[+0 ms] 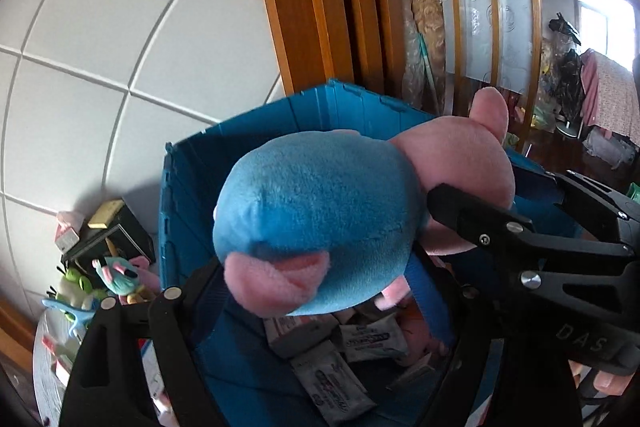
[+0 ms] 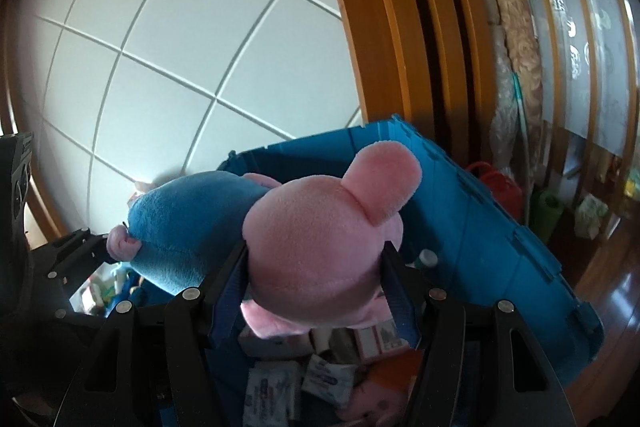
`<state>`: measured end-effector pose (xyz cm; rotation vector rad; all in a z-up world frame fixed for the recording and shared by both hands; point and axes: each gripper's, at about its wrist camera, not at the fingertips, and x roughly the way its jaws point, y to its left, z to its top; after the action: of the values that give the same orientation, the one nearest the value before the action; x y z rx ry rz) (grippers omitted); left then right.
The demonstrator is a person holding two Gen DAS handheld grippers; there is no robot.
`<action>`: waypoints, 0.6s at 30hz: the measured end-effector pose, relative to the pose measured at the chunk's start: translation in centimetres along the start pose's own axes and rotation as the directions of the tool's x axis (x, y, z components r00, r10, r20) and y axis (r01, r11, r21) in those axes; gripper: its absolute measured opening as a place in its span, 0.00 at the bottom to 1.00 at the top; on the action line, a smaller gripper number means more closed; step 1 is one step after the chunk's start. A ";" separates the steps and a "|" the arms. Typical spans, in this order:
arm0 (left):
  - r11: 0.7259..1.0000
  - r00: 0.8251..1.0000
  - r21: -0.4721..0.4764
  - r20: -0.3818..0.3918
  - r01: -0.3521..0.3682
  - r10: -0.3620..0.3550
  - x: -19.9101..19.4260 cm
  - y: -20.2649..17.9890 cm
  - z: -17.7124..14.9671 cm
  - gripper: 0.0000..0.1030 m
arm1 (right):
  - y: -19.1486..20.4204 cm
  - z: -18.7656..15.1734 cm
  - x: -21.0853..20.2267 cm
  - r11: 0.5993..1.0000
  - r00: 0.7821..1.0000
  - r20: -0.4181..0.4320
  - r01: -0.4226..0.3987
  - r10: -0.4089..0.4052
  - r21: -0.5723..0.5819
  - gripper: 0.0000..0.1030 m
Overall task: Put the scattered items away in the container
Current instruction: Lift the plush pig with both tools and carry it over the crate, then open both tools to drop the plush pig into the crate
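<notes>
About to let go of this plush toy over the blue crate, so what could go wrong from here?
1. The plush toy is big and the blue crate already holds packets, so it may sit high or roll over the rim.
2. The right gripper clamps the pink head, the left gripper the blue body; releasing one first could swing the toy sideways.
3. Small toys beside the crate could get knocked.
</notes>
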<state>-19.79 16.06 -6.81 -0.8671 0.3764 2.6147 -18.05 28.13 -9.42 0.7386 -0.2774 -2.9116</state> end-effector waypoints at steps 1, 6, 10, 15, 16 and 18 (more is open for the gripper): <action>1.000 1.000 -0.003 -0.003 0.004 -0.004 0.0 -0.3 -0.1 0.80 | -0.2 0.0 0.0 1.000 1.000 -0.002 0.003 -0.003 0.000 0.61; 1.000 1.000 -0.014 -0.017 0.008 -0.009 0.6 -1.3 -0.6 0.81 | -1.4 -0.3 0.0 1.000 1.000 -0.012 -0.009 0.009 0.025 0.61; 1.000 0.999 -0.022 -0.043 0.010 -0.011 1.9 -1.2 -1.2 0.86 | -1.6 -0.5 0.4 0.999 1.000 -0.029 0.008 -0.007 0.032 0.64; 1.000 0.998 -0.009 -0.060 -0.029 0.028 2.7 -1.4 -2.2 0.86 | -1.9 -0.7 0.8 1.000 1.000 -0.027 0.016 -0.015 0.025 0.65; 1.000 0.998 -0.014 -0.061 -0.025 0.024 2.6 -1.3 -2.3 0.86 | -2.0 -0.8 0.8 0.999 0.999 -0.026 0.024 -0.024 0.023 0.65; 0.999 0.999 -0.023 -0.050 -0.022 0.021 2.4 -1.1 -2.5 0.87 | -2.3 -0.9 0.9 0.999 0.999 -0.032 0.025 -0.024 0.032 0.66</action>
<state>-19.82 16.74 -10.34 -0.9426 0.3705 2.6261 -18.62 30.12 -11.11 0.7978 -0.3150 -2.9219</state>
